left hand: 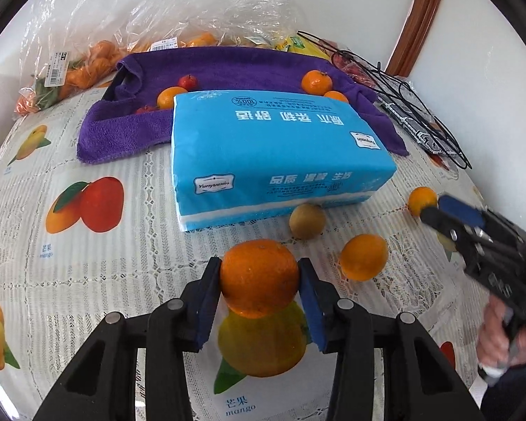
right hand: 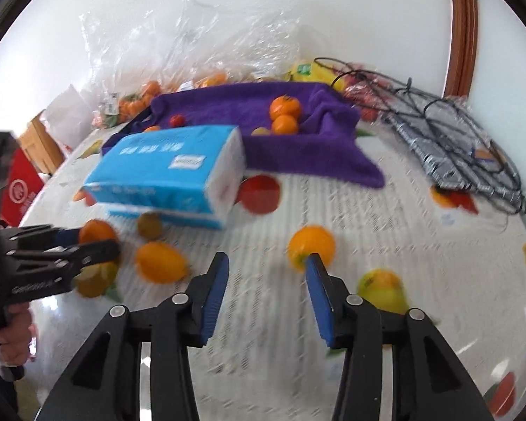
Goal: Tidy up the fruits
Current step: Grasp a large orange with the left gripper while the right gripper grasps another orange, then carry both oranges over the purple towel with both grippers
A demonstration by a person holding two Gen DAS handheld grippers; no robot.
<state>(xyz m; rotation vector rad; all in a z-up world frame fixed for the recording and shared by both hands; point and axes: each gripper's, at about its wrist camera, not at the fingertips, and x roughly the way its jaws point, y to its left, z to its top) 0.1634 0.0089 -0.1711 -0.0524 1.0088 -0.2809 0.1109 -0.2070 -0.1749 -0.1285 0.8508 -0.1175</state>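
On the tablecloth (left hand: 87, 280), left fingers (left hand: 207, 301) pinch an orange (left hand: 259, 277); right fingers (right hand: 214, 298) gape empty.

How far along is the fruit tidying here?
Partly done. Several oranges and a small red fruit already sit in the purple-towel-lined tray. The left hand-held gripper is clamped on an orange; the right hand-held gripper is open and empty. Two oranges and a greenish fruit remain on the table.

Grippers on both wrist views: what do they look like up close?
Both match: the left gripper and right gripper have black plastic linkage frames with silver round pivot pins and ridged blue pads on the fingers. White lettering marks the left one's side; a dark sleeve shows behind.
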